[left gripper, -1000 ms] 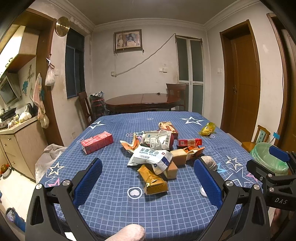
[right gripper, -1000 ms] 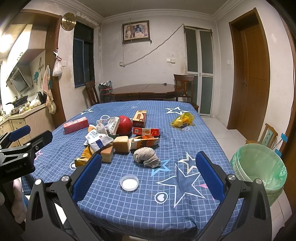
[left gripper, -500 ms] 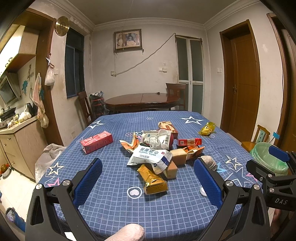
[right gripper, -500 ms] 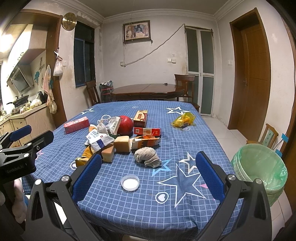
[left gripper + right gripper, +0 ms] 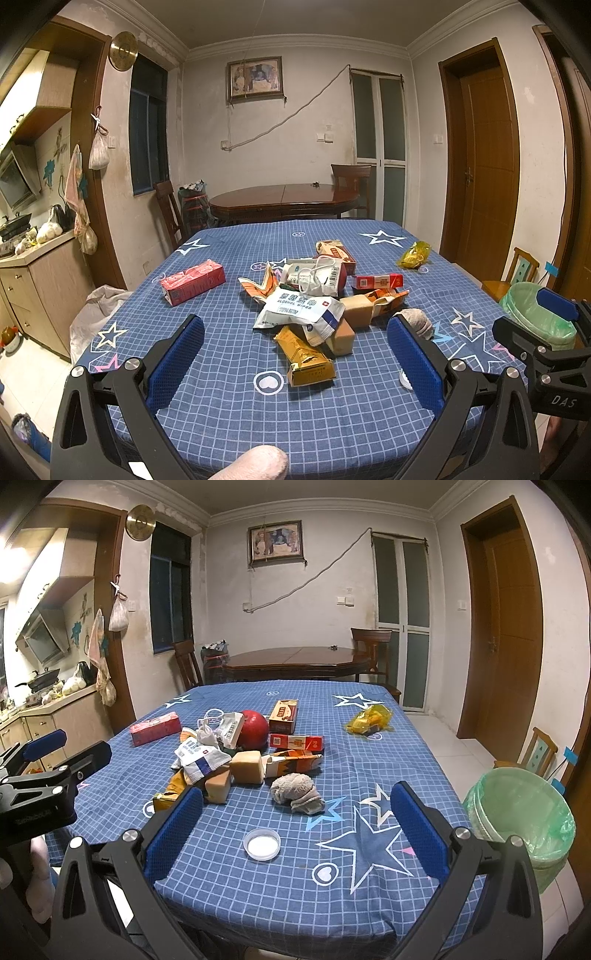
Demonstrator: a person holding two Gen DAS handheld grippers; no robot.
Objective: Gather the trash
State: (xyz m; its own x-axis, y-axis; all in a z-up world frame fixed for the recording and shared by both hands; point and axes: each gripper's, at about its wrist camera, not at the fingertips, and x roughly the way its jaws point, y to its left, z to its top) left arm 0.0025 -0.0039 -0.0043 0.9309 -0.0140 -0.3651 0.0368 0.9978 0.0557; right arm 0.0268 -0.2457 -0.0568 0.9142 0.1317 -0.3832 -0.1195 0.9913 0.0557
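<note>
Blue checked cloth with stars covers the table (image 5: 369, 915), and the trash sits in a loose pile (image 5: 317, 306) near its middle. A pink carton (image 5: 192, 282) lies apart to the left, a yellow wrapper (image 5: 369, 720) far right, a grey rag (image 5: 297, 793) and a small white lid (image 5: 262, 843) nearer the front edge. Both tools are held off the near edge: the left gripper (image 5: 295, 363) and the right gripper (image 5: 295, 830) each have their blue pads spread wide, holding nothing. The green-lined bin (image 5: 517, 816) stands on the floor just off the table's right side. A sound start would be the rag or lid, since they lie alone with bare cloth around them; the rag is probably soft, so pinch its bulk. From there the way right to the bin looks open, though the table edge must be cleared.
</note>
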